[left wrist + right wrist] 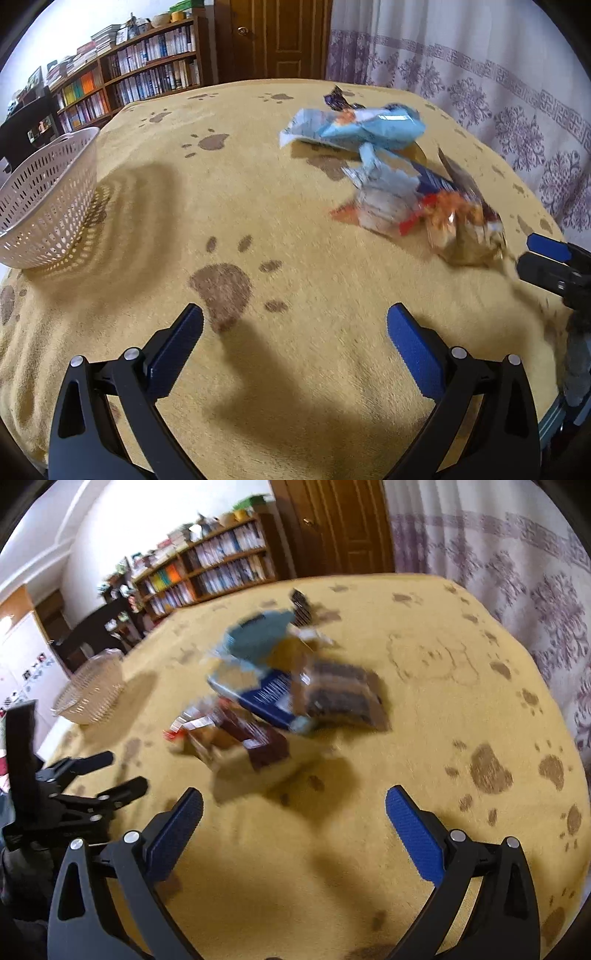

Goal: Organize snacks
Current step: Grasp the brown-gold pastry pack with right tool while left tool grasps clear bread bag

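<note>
Fingers [177,350] of the left gripper [295,325] stand wide apart with nothing between them, hovering over the yellow paw-print blanket [295,266]. The right gripper [294,808] is likewise spread and empty above the same blanket; in the left wrist view it shows at the right edge, just beside the nearest snack.

Ahead of both lies a loose heap of snack packets. Nearest in the left view is a clear orange-and-brown bag [465,229], touching a white-and-red wrapper [380,206]. A dark blue box [271,701] lies under them, and in the right view a brown striped packet [340,698] rests against it, though that view is blurred. Behind sits a light blue bag [365,127], and beyond it a small dark wrapper [338,98].

A white perforated basket [48,206] stands on the blanket well apart from the heap, to the left.

Farther off are a bookshelf [140,74], a wooden door [273,37] and a patterned curtain [480,81].
</note>
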The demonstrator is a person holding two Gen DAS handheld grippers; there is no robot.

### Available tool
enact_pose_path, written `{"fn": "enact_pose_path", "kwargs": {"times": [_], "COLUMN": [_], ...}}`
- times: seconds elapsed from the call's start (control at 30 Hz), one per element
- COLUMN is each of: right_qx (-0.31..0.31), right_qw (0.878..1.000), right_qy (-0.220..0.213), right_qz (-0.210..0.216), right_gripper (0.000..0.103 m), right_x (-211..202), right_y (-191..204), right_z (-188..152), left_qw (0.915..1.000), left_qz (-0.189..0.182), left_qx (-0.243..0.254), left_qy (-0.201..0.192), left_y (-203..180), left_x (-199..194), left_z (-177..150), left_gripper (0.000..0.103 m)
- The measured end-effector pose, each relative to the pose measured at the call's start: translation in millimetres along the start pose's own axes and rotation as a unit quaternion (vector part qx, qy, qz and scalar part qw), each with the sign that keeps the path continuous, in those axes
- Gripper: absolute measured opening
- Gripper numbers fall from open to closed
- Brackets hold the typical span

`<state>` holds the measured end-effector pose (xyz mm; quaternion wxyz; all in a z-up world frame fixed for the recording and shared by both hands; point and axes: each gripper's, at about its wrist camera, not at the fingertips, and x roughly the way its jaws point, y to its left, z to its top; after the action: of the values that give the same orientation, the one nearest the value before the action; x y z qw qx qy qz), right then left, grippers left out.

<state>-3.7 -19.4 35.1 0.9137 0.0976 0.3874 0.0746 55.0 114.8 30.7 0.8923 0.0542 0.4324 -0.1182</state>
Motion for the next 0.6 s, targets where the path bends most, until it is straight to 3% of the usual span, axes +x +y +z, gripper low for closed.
{"fn": "enact_pose_path", "kwargs": {"times": [0.23,0.6], "right_qx": [-0.072,-0.105], "right_qw": [0.997,0.994], "right_qy": [-0.017,0.031], "right_qz": [0.012,0.013], "right_gripper": [0.098,0.098], "right_x": [9.3,55.5], "right_y": [30.1,43.0], "right_z": [15.5,30.1], "left_qw": [0.9999,0.9996], "left_qz": [0.005,0.01], "left_qx": [-0.011,-0.024], "left_qy": [-0.01,-0.015], "left_y": [12.0,24.7], "left_x": [-4.7,-3.0], "left_z": [9.6,17.5], "left_gripper": [0.101,0.101]}}
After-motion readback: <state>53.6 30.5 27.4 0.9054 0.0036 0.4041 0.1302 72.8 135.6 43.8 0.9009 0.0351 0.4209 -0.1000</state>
